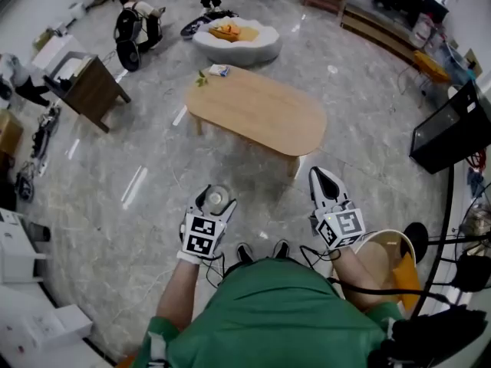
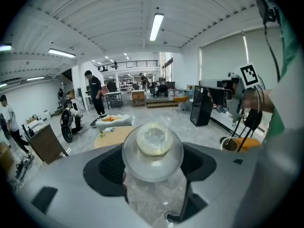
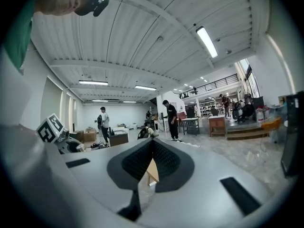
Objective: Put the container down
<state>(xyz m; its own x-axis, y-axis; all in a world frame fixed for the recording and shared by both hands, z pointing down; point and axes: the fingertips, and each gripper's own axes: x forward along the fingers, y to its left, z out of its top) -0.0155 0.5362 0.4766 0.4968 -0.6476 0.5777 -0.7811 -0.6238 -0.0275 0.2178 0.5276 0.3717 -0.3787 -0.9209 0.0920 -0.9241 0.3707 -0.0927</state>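
Observation:
The container [image 1: 217, 198] is a small clear round tub with a clear lid. My left gripper [image 1: 214, 203] is shut on it, and the pads press on its two sides. In the left gripper view the container [image 2: 153, 146] fills the gap between the jaws, tilted down over the marble floor. My right gripper [image 1: 323, 176] sits to the right at about the same height. Its jaws meet at the tip with nothing between them, as the right gripper view shows [image 3: 152, 145]. The oval wooden table [image 1: 261, 110] stands ahead of both grippers, apart from them.
A small box [image 1: 219, 70] and a green sprig lie at the table's far end. Behind it is a white cushion seat [image 1: 236, 43]. A dark wooden cabinet [image 1: 92, 87] stands at the left, a black screen [image 1: 453, 129] at the right, and a round stool [image 1: 381, 253] by my right arm.

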